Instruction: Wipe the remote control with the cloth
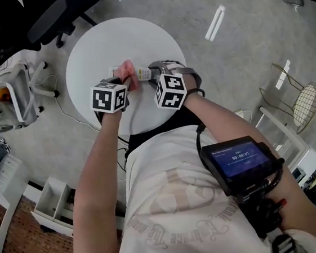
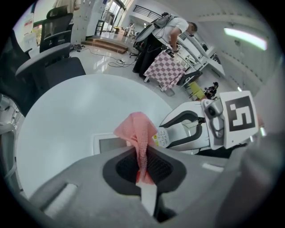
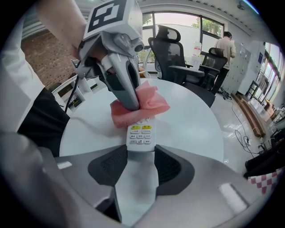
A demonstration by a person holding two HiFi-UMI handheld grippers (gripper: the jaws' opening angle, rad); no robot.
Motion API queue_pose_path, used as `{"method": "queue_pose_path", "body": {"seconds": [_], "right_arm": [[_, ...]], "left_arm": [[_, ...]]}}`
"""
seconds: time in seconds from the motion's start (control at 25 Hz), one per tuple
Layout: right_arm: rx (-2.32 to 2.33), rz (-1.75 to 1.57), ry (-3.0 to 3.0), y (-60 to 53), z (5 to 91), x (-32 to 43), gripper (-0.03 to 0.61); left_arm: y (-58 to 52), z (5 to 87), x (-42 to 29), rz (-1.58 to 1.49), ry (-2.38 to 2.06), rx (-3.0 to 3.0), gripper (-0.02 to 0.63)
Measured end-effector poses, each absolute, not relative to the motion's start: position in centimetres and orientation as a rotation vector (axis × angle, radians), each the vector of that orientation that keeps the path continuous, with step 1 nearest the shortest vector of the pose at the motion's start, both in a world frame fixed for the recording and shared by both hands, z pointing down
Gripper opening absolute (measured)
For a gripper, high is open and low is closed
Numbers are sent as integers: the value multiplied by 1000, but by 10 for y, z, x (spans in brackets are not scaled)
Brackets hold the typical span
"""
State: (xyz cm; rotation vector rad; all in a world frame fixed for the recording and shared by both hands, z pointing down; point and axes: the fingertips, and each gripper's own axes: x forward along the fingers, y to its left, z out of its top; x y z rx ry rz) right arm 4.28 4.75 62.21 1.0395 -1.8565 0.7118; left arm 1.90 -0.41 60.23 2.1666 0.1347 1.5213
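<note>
A white remote control [image 3: 140,134] with yellow and grey buttons lies lengthwise between the jaws of my right gripper [image 3: 140,156], which is shut on its near end. A pink cloth [image 3: 143,104] covers the remote's far end. My left gripper [image 2: 143,165] is shut on that cloth [image 2: 139,136] and presses it down onto the remote [image 2: 162,136]. In the head view both grippers meet over the round white table [image 1: 90,51], the left gripper [image 1: 124,82] beside the right gripper [image 1: 151,76], with the cloth [image 1: 127,73] and the remote [image 1: 143,73] between them.
A flat white rectangular thing [image 2: 106,144] lies on the table under the cloth. A black office chair [image 1: 49,19] and a white rack [image 1: 21,96] stand to the table's left, a gold wire chair [image 1: 307,102] to its right. A person [image 2: 178,26] stands far behind.
</note>
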Motion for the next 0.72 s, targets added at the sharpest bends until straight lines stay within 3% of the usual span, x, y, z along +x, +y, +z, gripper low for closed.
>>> {"method": "queue_pose_path", "body": {"seconds": [0.44,0.72], "right_arm": [[1027,703,-1864,45,618,40,199],[1034,720,-1856,46,619,39,199]], "left_arm": [[63,581,61,1356,469,2141,15],[25,590,46,1409,327,2188,15]]}}
